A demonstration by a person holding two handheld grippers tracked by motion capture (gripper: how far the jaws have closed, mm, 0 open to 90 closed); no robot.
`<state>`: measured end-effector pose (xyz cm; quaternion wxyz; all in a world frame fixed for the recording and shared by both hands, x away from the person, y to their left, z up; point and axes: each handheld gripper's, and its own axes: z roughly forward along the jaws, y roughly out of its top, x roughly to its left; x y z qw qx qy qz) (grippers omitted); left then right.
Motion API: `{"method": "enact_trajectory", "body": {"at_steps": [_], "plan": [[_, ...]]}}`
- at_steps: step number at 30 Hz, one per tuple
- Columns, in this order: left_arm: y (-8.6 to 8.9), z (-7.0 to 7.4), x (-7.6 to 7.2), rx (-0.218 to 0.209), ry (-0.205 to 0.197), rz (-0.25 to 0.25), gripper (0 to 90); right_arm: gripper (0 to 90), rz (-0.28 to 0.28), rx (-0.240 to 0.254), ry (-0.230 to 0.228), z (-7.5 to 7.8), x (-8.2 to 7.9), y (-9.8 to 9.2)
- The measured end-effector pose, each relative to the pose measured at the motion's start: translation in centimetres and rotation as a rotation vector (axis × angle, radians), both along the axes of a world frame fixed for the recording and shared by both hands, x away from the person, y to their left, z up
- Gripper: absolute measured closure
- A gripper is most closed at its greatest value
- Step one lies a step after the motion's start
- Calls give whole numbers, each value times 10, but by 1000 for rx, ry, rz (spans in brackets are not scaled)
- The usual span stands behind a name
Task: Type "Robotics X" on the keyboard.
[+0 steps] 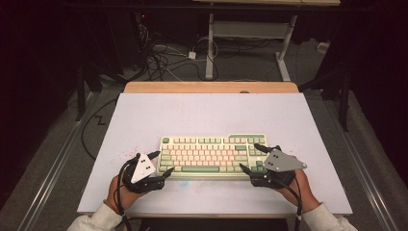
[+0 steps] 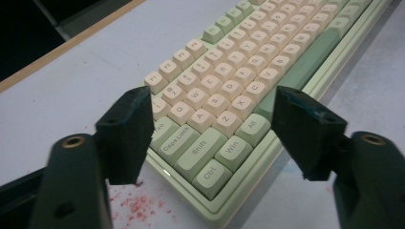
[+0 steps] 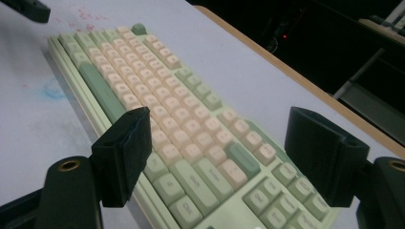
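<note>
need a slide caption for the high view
Two hand-held grippers, left and right, jaws open around the two ends of a green-and-pink keyboard on a white table.

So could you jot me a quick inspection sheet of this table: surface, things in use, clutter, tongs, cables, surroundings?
Surface: white tabletop, reddish specks near the left end of the keyboard, a faint blue smudge at its front.
Job's things: green and cream keyboard, lying flat.
Clutter: nothing seen.
Grippers: left tongs open astride the keyboard's left end; right tongs open over its right end; neither grips it.
Cables: black lead trailing from the left tongs; tangled wires on the floor.
Surroundings: dark room, desk frame behind.
</note>
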<state>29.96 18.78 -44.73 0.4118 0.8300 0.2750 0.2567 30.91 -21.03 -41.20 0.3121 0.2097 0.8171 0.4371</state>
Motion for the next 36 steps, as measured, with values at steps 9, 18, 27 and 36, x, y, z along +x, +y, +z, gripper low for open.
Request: {"method": "enact_trajectory", "body": {"at_steps": [9, 18, 27, 36], "plan": [[-3, 1, 9, -25, 104, -63, 785, 237, -19, 5, 47, -16, -15, -22], [-22, 10, 28, 5, 129, -64, 864, 231, -24, 21, 57, -22, -18, -31], [-41, 17, 41, 52, 126, -87, 862, 232, -22, 24, 51, -22, -17, -32], [-55, 20, 50, 68, 126, -99, 861, 246, -31, 11, 35, -24, -17, -30]]}}
